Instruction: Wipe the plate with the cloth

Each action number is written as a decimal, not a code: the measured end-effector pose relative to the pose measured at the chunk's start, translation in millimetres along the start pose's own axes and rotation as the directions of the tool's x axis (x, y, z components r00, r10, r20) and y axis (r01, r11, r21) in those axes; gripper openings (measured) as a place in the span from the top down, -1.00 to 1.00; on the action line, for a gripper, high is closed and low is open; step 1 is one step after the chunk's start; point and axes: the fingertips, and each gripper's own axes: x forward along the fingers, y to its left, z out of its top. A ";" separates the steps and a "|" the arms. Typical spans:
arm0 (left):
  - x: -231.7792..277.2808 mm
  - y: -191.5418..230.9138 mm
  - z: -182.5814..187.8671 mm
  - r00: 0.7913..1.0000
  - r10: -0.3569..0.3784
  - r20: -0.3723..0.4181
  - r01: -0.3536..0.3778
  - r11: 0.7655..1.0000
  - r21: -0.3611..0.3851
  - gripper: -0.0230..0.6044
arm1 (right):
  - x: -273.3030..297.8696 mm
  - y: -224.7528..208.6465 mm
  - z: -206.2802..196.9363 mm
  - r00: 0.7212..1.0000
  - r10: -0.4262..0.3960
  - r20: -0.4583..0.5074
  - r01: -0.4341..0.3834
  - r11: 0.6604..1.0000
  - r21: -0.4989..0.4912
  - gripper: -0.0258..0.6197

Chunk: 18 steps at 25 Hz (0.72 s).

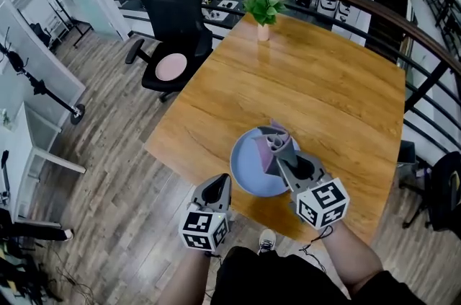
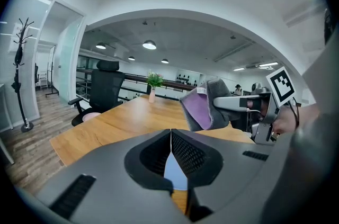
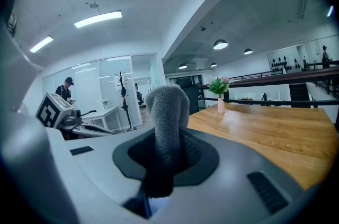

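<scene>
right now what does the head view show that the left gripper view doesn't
Only head view: the whole outline of the round blue plate, the marker cube on the left gripper. Only left gripper view: round ceiling lamps, its own jaws shut, empty. Both: the light wooden table, the grey and purple cloth clamped in the right gripper, the black office chair, the small flower vase.
</scene>
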 end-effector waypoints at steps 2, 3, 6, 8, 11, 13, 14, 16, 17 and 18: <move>5.2 -1.6 -3.3 1.000 -0.003 -0.018 0.003 1.000 0.001 0.86 | -0.3 -2.9 -0.7 1.000 -0.002 -0.003 0.002 1.000 0.002 0.70; 7.9 -2.2 -5.1 1.000 -0.004 -0.029 0.004 1.000 0.002 0.86 | -0.8 -5.0 -1.1 1.000 -0.005 -0.004 0.005 1.000 0.005 0.70; 19.3 1.7 -10.5 0.998 0.008 -0.062 -0.008 1.000 0.003 0.85 | 0.4 -11.4 -2.7 1.000 -0.010 -0.012 0.010 1.000 0.016 0.70; 28.5 8.5 -18.0 0.996 0.020 -0.087 -0.021 1.000 -0.009 0.69 | 3.7 -14.1 -6.3 1.000 -0.010 -0.026 0.010 1.000 0.013 0.70; 41.1 17.7 -34.1 0.990 0.014 -0.140 -0.018 0.999 -0.031 0.47 | 9.9 -16.7 -14.2 0.999 -0.019 -0.048 0.020 1.000 0.008 0.70; 51.2 23.1 -46.1 0.984 -0.001 -0.179 -0.007 0.999 -0.039 0.42 | 15.0 -19.2 -19.8 0.997 -0.031 -0.064 0.032 0.999 0.011 0.70; 56.3 26.6 -52.2 0.980 -0.007 -0.199 -0.002 0.999 -0.046 0.40 | 18.2 -19.7 -22.5 0.997 -0.035 -0.072 0.037 0.999 0.013 0.70; 66.3 35.8 -62.7 0.971 -0.021 -0.239 0.006 0.998 -0.062 0.36 | 25.6 -19.4 -27.2 0.995 -0.042 -0.086 0.044 0.999 0.018 0.70; 71.8 40.2 -67.3 0.966 -0.028 -0.257 0.010 0.997 -0.070 0.36 | 29.2 -19.6 -29.4 0.995 -0.045 -0.094 0.047 0.999 0.019 0.70; 77.7 43.9 -72.0 0.961 -0.035 -0.274 0.014 0.997 -0.079 0.36 | 32.8 -20.5 -32.0 0.994 -0.049 -0.102 0.051 0.999 0.019 0.70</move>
